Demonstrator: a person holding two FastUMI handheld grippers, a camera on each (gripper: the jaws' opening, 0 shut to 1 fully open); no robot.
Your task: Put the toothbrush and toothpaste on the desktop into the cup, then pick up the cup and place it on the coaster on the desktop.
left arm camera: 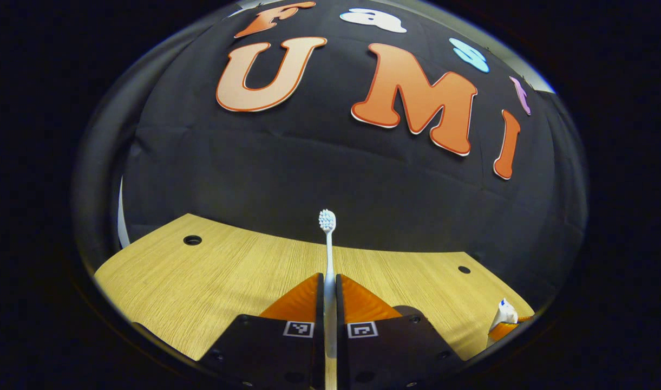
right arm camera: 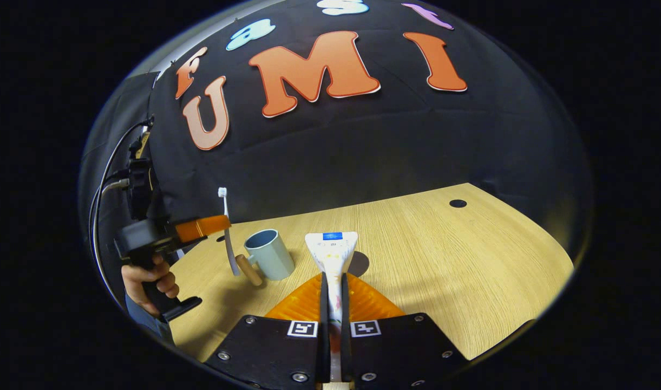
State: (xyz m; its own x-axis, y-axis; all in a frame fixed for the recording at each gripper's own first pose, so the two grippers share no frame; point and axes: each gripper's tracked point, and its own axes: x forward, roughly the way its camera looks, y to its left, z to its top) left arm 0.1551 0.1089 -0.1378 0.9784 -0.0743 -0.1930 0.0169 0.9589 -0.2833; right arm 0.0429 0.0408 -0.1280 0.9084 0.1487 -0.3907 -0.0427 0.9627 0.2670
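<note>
In the left gripper view, at the bottom centre of the frame, my left gripper (left arm camera: 330, 287) has its two fingers pressed together on the toothbrush (left arm camera: 328, 254). The handle runs up between them and the brush stands upright, its bristle head in the middle of the frame against the black wall. Beyond the fingers lies the wooden desk (left arm camera: 211, 271), with a round hole at the upper left of its surface and a smaller one toward the right. At the lower right edge of the frame I see the crimped end of the toothpaste (left arm camera: 504, 313), held off the desk.

In the right gripper view, at the bottom centre, my right gripper (right arm camera: 333, 284) is clamped on the toothpaste (right arm camera: 332, 254); the tube rises between the fingers with its flat crimped end uppermost. Just beyond it, a little left of centre, the cup (right arm camera: 269, 253) sits on the desk (right arm camera: 444, 260), mouth up, its wooden handle pointing to the lower left. Left of the cup, the left gripper (right arm camera: 222, 223) holds the toothbrush (right arm camera: 227, 233) upright, its lower end near the cup's handle; whether they touch I cannot tell. A hand (right arm camera: 146, 279) grasps that gripper's grip at the left edge. A dark hole marks the desk's far right.
</note>
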